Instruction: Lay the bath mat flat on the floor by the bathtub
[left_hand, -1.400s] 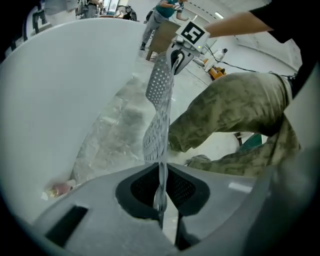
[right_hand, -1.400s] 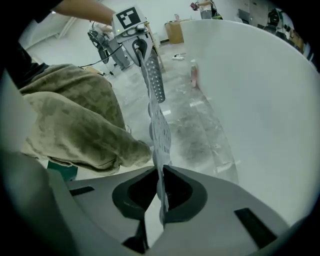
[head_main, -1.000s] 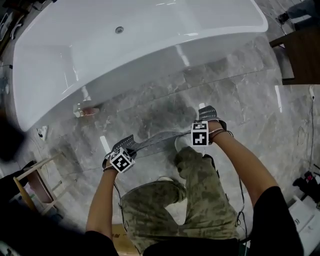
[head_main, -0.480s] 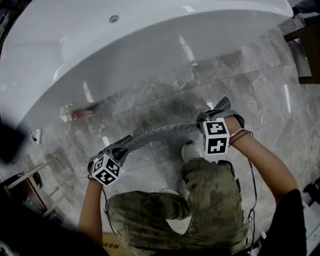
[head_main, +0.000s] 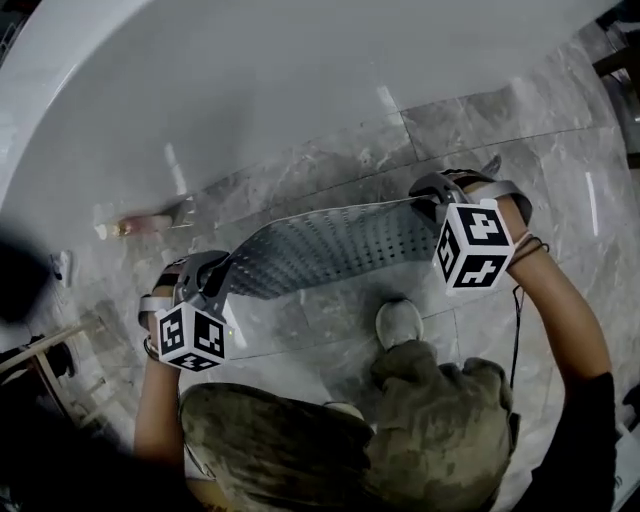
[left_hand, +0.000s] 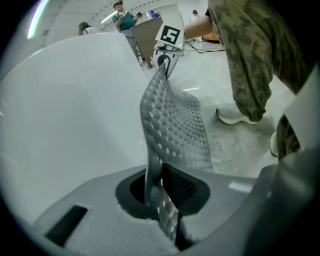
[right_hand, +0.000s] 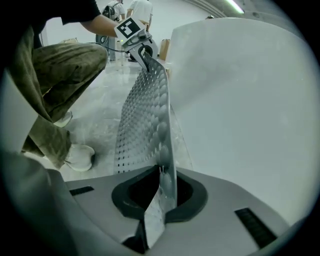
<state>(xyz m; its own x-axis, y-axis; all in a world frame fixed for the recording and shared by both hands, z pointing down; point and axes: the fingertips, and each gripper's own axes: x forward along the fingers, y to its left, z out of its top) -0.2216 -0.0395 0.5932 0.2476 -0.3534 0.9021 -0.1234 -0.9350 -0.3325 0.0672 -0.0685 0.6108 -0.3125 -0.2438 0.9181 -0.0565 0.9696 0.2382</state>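
The bath mat (head_main: 330, 245) is not yet on the floor (head_main: 520, 130): it hangs in the air, stretched between the two grippers, just in front of the white bathtub (head_main: 250, 80). The left gripper (head_main: 215, 275) has its jaws closed tight on one short end of the mat, and the right gripper (head_main: 435, 200) has its jaws closed tight on the other short end; each gripper view shows the thin dotted sheet pinched between the dark pads. The long axis of the mat therefore runs from the person's left to the person's right, and in the head view it lies nearly parallel to the side wall of the bathtub. The mat is between this wall and the person's light shoe (head_main: 398, 322), which stands on the floor just at the near side of it. Both ends seem to be at a similar distance from the tub, so neither hand is clearly nearer. The sheet is tilted, with one long edge held high and the rest falling toward the person. The coming move probably asks both grippers to go down together and keep this axis along the tub.
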